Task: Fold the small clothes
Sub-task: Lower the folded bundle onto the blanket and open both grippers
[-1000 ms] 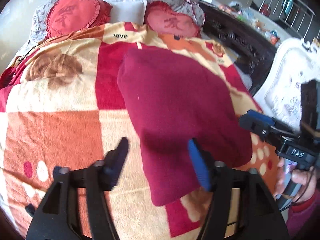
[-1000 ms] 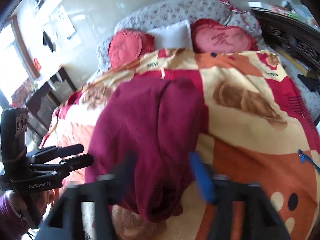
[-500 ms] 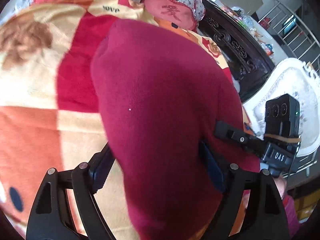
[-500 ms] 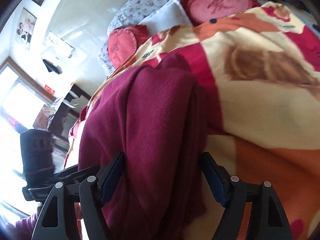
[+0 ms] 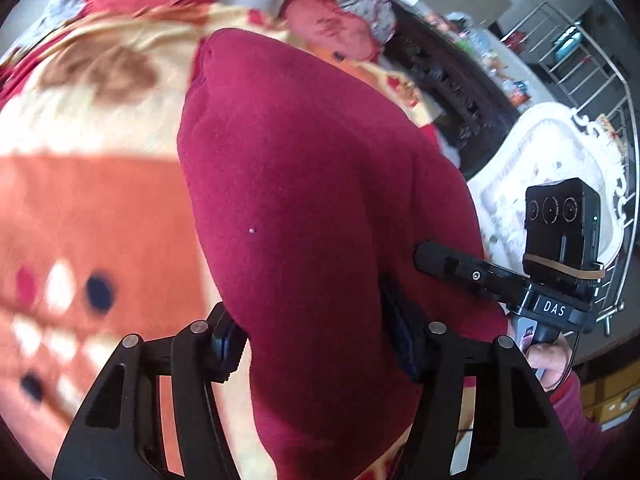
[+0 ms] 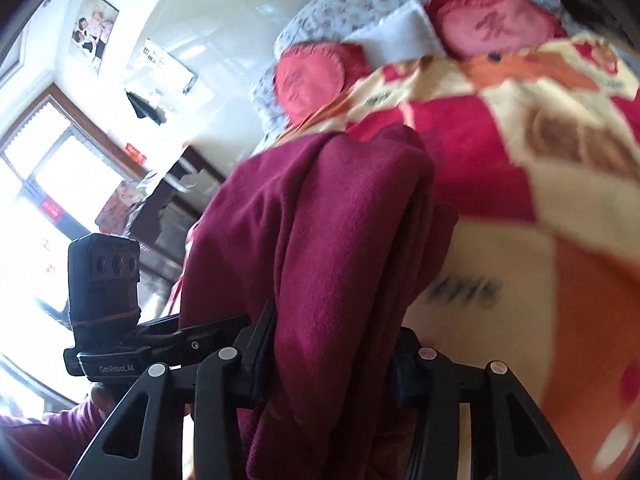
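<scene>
A folded dark red garment (image 5: 312, 184) lies on the patchwork blanket (image 5: 100, 208) of a bed. My left gripper (image 5: 314, 340) straddles its near end; the jaws are closing and the cloth bulges up between the pads, pinched from both sides. In the right wrist view the same garment (image 6: 340, 220) shows as several stacked layers. My right gripper (image 6: 332, 348) is closing on this thick fold, which fills the gap between its fingers. The two grippers hold the near edge side by side, each visible at the other view's side.
Red heart-shaped cushions (image 5: 328, 28) and a white pillow (image 6: 400, 32) sit at the head of the bed. A dark carved cabinet (image 5: 452, 80) and a white chair (image 5: 540, 168) stand to the right. A person's hand (image 5: 548, 364) holds the right gripper's handle.
Both grippers moved forward and down onto the garment's near end. Their jaws, wide apart a second ago, have drawn in on the cloth, which now bunches between them.
</scene>
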`<control>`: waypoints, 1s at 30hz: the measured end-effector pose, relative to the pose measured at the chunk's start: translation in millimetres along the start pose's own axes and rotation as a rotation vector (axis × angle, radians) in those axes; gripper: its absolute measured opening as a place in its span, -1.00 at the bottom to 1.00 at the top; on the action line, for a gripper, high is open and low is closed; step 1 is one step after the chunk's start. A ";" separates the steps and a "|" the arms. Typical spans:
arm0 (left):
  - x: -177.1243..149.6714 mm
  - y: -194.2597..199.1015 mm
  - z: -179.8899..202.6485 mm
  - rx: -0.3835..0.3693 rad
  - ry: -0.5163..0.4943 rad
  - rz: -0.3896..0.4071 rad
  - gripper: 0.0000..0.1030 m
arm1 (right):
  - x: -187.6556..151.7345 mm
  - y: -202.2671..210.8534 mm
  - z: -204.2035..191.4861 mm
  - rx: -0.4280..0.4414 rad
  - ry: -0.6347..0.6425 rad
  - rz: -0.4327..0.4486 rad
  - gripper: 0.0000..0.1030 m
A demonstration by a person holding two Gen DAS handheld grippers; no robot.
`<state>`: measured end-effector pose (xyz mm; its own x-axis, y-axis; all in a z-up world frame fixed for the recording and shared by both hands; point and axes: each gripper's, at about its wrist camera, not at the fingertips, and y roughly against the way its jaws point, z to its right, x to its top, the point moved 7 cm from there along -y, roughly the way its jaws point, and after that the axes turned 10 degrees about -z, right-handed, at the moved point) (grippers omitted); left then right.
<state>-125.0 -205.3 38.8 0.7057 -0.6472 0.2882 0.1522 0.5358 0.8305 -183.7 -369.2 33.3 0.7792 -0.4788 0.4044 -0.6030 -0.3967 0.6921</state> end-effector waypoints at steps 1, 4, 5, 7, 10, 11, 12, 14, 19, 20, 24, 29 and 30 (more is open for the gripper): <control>-11.7 1.4 -7.8 0.015 0.012 -0.017 0.17 | -9.8 -6.9 -8.5 0.005 0.007 -0.017 -0.14; -38.6 -9.0 -33.5 0.092 0.047 -0.078 0.17 | -39.8 -36.7 -20.2 -0.056 0.030 -0.094 -0.14; -45.0 -13.0 -42.1 0.105 0.072 -0.092 0.19 | -46.6 -43.5 -19.7 -0.088 0.032 -0.118 -0.14; -49.4 -5.8 -49.9 0.099 0.111 -0.057 0.27 | -58.5 -47.3 -20.8 -0.179 0.062 -0.140 -0.14; -49.7 13.2 -47.9 0.147 0.124 -0.019 0.27 | -64.1 -19.0 -36.0 -0.226 0.098 -0.092 -0.14; -50.4 18.4 -47.1 0.170 0.119 -0.002 0.27 | -65.3 -9.0 -44.4 -0.242 0.131 -0.080 -0.14; -49.1 24.5 -46.7 0.206 0.114 0.020 0.27 | -66.3 -0.4 -52.7 -0.254 0.161 -0.066 -0.14; -47.2 29.9 -47.4 0.254 0.110 0.041 0.27 | -66.3 14.7 -75.2 -0.254 0.228 -0.024 -0.14; -48.2 25.5 -46.5 0.345 0.104 0.077 0.27 | -87.2 -3.7 -112.3 -0.228 0.363 -0.073 -0.39; -47.3 23.7 -44.1 0.367 0.093 0.087 0.27 | -91.9 -13.7 -107.2 -0.270 0.376 -0.091 -0.42; -50.4 23.4 -35.4 0.394 0.070 0.124 0.27 | -109.4 -37.0 -61.8 -0.383 0.298 -0.148 -0.47; -50.7 29.8 -27.9 0.481 0.050 0.165 0.27 | -113.9 -25.7 -62.7 -0.366 0.270 -0.108 -0.47; -51.1 31.9 -26.9 0.485 0.050 0.171 0.27 | -111.5 -20.1 -66.3 -0.359 0.260 -0.093 -0.47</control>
<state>-137.6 -140.5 37.8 0.7261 -0.5393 0.4264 -0.2986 0.3113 0.9022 -247.2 -255.9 14.0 0.8718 -0.2230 0.4362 -0.4671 -0.1101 0.8773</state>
